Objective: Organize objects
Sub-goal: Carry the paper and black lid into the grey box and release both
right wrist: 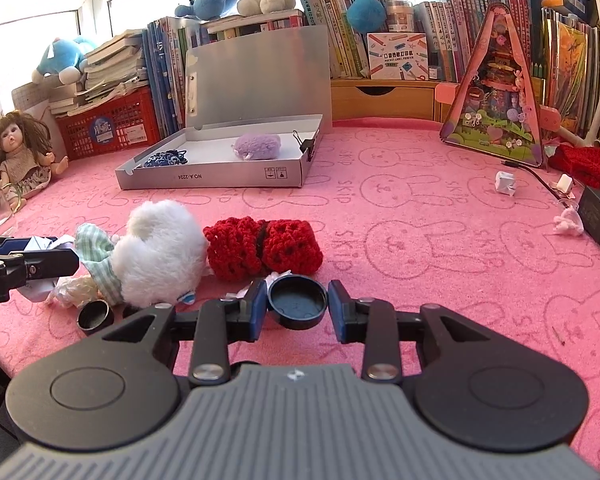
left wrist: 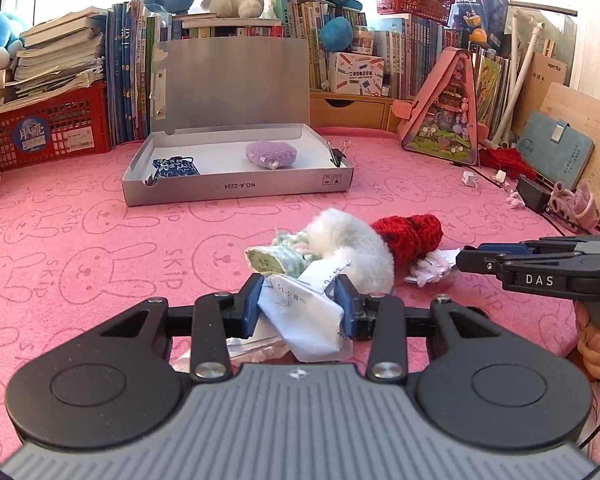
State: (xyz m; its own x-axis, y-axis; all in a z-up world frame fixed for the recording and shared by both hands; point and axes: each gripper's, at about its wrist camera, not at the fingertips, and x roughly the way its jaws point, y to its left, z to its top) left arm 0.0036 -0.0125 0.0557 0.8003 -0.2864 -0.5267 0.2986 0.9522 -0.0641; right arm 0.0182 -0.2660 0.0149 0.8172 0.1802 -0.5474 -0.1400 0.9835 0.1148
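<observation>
Crumpled paper (left wrist: 300, 312) pinched in left gripper (left wrist: 298, 306); right gripper (right wrist: 298, 306) straddles black cap (right wrist: 298, 300).

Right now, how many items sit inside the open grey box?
3: a blue patterned pouch at its left end, a purple plush mid-box, and a black binder clip at the right wall. Smaller items may be hidden.
</observation>
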